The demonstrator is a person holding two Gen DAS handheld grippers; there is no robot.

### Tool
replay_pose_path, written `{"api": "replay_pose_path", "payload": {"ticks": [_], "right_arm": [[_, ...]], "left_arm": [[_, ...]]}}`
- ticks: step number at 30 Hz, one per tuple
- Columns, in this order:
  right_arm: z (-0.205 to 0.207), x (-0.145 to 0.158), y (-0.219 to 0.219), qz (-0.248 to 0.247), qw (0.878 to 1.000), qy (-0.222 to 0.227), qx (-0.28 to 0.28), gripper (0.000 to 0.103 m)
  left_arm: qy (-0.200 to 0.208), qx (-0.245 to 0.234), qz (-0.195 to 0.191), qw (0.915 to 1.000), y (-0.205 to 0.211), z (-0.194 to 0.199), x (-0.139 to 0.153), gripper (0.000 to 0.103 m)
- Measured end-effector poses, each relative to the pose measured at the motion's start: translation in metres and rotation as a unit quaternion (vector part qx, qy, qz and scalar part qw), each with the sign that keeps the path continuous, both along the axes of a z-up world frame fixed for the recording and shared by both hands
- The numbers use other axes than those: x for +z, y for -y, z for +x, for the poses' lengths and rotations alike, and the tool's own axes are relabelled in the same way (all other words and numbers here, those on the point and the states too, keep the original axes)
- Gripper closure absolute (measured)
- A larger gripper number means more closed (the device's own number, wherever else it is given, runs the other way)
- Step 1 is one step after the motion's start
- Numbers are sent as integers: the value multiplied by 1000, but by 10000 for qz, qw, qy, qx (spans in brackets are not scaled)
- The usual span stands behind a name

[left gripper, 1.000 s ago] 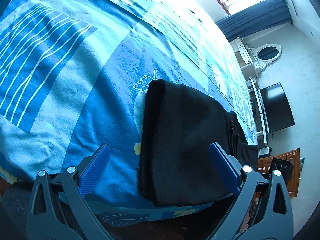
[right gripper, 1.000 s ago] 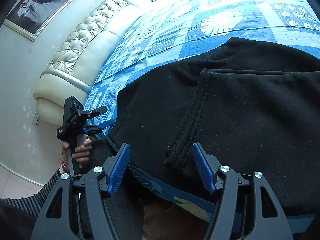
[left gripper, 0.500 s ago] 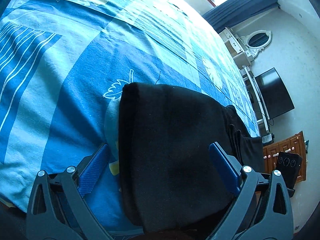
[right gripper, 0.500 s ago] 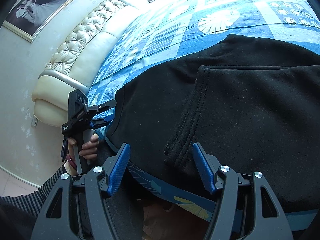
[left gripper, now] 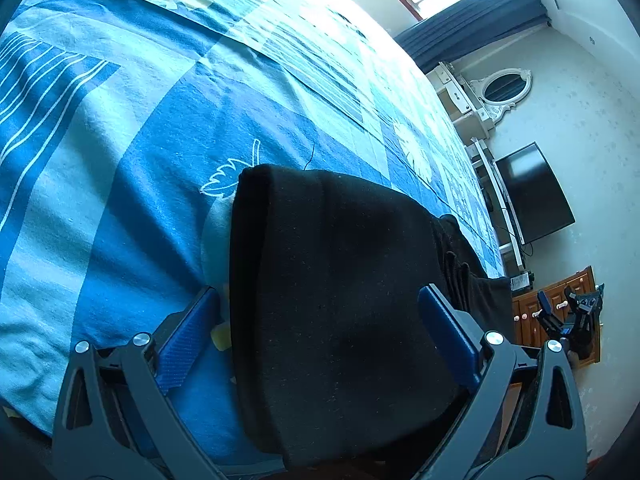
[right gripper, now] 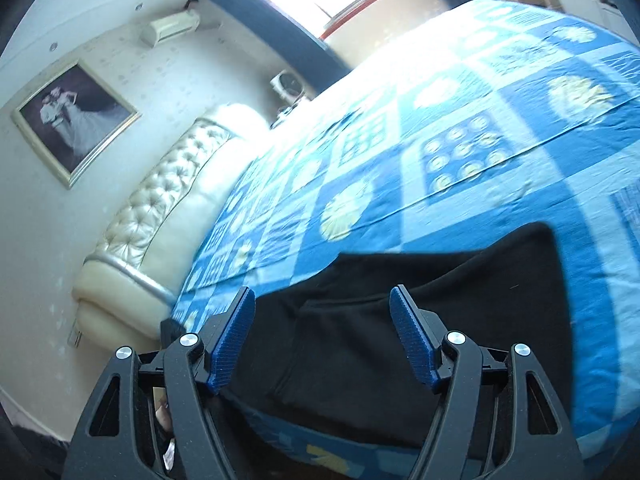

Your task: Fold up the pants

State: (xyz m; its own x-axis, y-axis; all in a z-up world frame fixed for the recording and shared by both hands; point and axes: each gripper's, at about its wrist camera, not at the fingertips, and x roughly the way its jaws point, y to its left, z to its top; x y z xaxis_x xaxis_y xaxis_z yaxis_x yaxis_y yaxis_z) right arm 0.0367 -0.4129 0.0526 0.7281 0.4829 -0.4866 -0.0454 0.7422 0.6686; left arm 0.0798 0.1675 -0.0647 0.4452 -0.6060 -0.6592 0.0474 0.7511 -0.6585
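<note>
Blue patchwork bedspread (left gripper: 168,152), tufted cream headboard (right gripper: 160,216)

No legible text, label, brand, number or sign appears in either wrist view; the blue patchwork bedspread (left gripper: 160,152) bears only leaf and stripe motifs, and the framed picture (right gripper: 74,120) carries no readable lettering.

We are counting one pair of black pants (left gripper: 340,300) lying on one blue bedspread (left gripper: 140,160), two grippers, left (left gripper: 316,332) and right (right gripper: 322,336), beside the pants, and one television (left gripper: 532,192) beyond the pants.
</note>
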Motion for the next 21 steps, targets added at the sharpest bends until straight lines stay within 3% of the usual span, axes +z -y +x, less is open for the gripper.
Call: {"api": "replay_pose_path", "payload": {"ticks": [4,8,11,14,15,21], "right_arm": [[14,-44,68,325,9959,-590,-596,33],[40,-94,78,792,9891,-1211,-259,33],[50,-119,74,1030,9851,-1371,-150,33],[54,-136,76,1246,9808,-1481,-234,70],[53,-141,78,1232,9797,-1553,-283,77],[48,-144,80,1400,9791,-1460,-216,77]], "left_arm": [[61,-18,113,9999,3,0,0,4],[113,-28,185,9998,4,-2,0,4],[123,-22,166,9998,3,-2,0,4],[139,-18,158,9998,3,-3,0,4],[145,-20,174,9997,4,-3,0,4],[200,-53,335,9992,8,-5,1,4]]}}
